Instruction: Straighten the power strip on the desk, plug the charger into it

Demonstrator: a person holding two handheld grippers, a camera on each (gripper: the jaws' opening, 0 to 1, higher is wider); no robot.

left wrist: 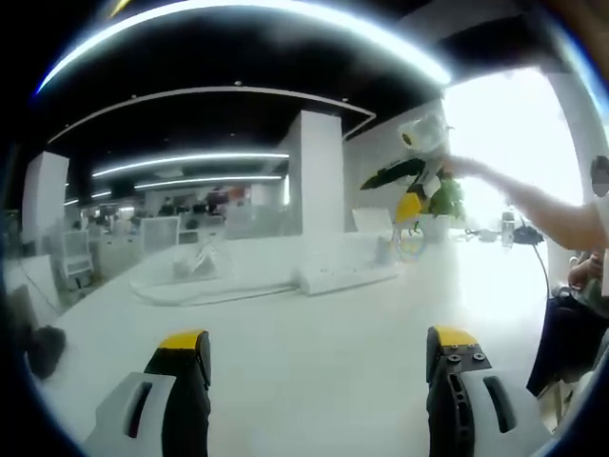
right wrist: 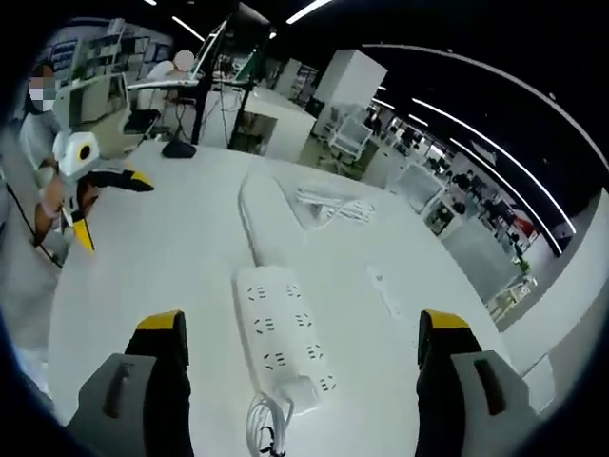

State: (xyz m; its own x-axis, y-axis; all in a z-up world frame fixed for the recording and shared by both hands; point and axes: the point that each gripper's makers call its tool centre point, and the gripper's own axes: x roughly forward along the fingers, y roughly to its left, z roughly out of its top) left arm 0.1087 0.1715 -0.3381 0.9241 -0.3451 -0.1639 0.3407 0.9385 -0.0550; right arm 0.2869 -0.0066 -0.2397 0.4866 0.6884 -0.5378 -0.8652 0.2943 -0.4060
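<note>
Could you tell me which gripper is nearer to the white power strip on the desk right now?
Right. The right gripper hangs open just over the power strip; the left gripper, also open, has the strip well ahead across the desk.

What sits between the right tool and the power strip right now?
Nothing: in the right gripper view the power strip already lies between the right tool's open jaws, on bare white desk.

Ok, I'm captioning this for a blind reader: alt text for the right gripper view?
A white power strip lies on a white desk between the open right gripper's yellow-tipped jaws, its cable trailing away. The left gripper hangs over the desk's far left, held by a person.
</note>
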